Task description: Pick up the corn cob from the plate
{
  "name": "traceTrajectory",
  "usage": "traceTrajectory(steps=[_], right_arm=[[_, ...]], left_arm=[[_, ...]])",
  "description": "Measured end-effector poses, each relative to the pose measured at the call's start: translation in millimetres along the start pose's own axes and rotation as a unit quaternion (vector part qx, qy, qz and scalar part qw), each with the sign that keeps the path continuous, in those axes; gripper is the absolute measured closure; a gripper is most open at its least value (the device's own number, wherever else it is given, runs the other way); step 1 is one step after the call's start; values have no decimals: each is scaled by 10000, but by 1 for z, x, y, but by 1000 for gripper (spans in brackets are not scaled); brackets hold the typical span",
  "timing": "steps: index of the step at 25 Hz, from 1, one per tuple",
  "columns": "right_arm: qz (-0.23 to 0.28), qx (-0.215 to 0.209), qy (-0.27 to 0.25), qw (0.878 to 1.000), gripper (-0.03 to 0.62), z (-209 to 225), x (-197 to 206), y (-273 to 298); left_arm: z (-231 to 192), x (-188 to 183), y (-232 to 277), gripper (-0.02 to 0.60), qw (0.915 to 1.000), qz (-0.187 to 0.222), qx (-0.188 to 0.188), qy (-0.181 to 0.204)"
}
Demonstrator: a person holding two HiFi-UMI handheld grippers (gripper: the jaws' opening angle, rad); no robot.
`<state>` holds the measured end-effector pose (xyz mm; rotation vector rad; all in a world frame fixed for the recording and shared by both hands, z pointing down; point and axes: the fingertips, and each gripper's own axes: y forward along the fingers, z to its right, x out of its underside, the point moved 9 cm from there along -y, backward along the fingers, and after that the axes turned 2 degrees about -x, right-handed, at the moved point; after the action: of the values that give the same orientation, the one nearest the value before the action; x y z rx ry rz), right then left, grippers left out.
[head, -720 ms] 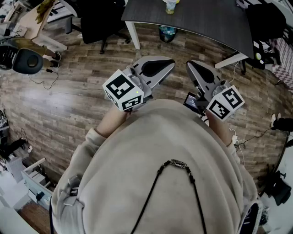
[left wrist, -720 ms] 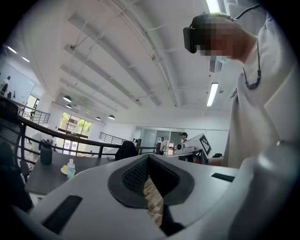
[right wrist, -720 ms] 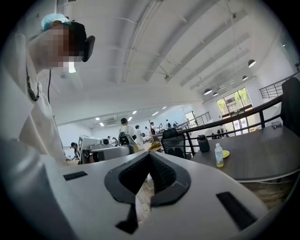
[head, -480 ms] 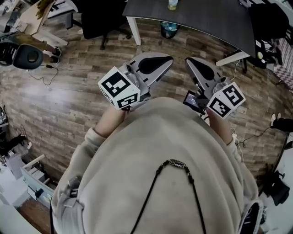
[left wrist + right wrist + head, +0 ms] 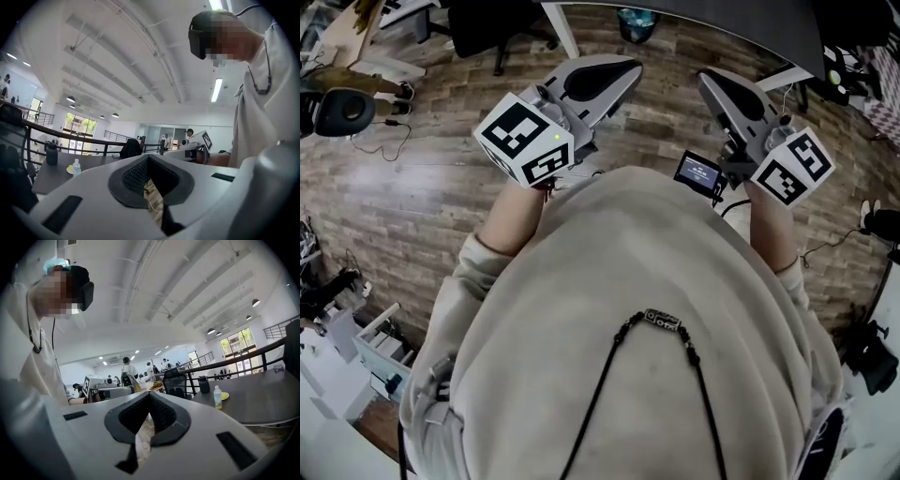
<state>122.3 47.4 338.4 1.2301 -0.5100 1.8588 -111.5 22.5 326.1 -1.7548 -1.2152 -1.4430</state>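
Corn cob (image 5: 70,168) was only a small yellow blur, far from both grippers. Nearest, the left gripper (image 5: 149,156) and the right gripper (image 5: 150,393) had their jaws closed on nothing. Farther off, at the left gripper view's lower left, the cob lay on the plate (image 5: 68,171), just beside a clear bottle (image 5: 76,166), on the dark counter (image 5: 49,182).

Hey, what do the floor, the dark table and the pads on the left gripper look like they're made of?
Floor: wood-look planks, brown, grain and staggered seams showing; solid wood or laminate, can't tell. Table: smooth matte dark grey top, probably laminate. Pads of the left gripper: black with a fine ribbed texture, probably rubber.
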Motion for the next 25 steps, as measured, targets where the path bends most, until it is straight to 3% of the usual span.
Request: traceTrajectory(steps=[10,16,20,25], right_arm=[[92,-5,70,9999,577,14,-1,-33],[279,15,460,9986,577,38,16,-58],[381,77,577,9976,577,56,20,-72],[506,138,683,9963,577,61,26,-85]], left_arm=[[1,-19,30,575,9998,-165,-63,-48],[4,-13,59,575,9986,-482,-206,-41],[12,-12,85,575,9982,-559,-103,-165],[20,-12,107,575,9966,-818,38,-21]])
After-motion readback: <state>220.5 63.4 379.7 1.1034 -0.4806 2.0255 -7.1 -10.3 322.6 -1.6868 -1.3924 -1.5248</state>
